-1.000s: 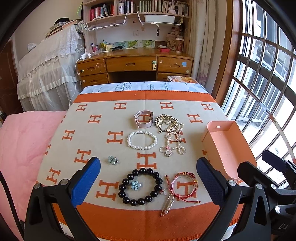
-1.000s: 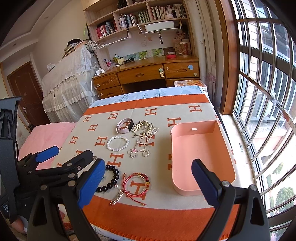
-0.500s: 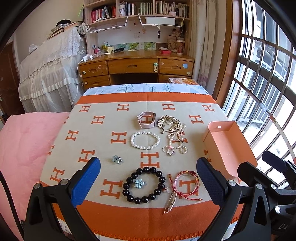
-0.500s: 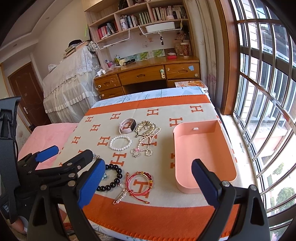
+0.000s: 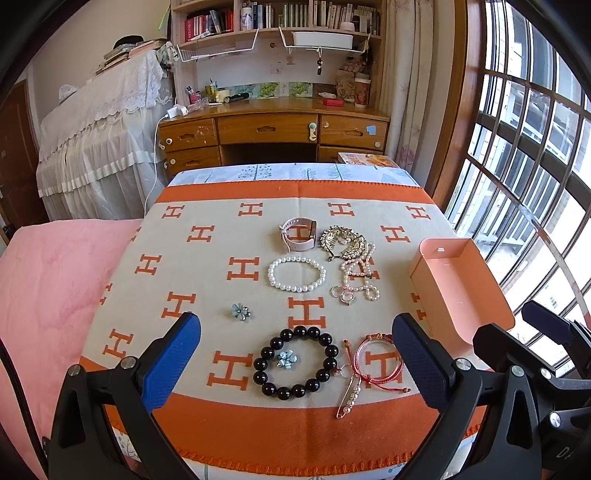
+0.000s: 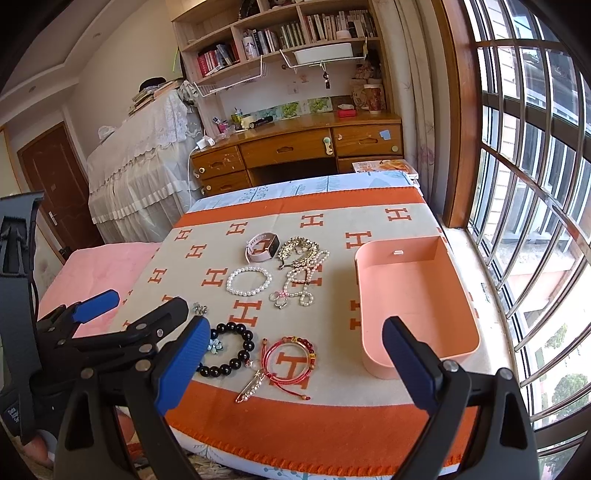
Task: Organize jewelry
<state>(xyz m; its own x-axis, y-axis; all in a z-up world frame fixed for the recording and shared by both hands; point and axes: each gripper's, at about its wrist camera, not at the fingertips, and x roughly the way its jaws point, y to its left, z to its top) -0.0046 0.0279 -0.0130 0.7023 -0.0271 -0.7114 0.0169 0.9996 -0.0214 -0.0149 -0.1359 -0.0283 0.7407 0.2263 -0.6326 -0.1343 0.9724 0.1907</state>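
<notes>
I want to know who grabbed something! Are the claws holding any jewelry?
No. Left gripper and right gripper are both open, holding nothing.

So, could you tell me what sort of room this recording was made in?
Most likely a home bedroom or study: a bed spread with a blanket, a wooden desk beyond it, and bookshelves above.

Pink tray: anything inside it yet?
Nothing: the pink tray shows a bare floor in the right wrist view. Its near front corner is hidden behind the right gripper's finger.
</notes>
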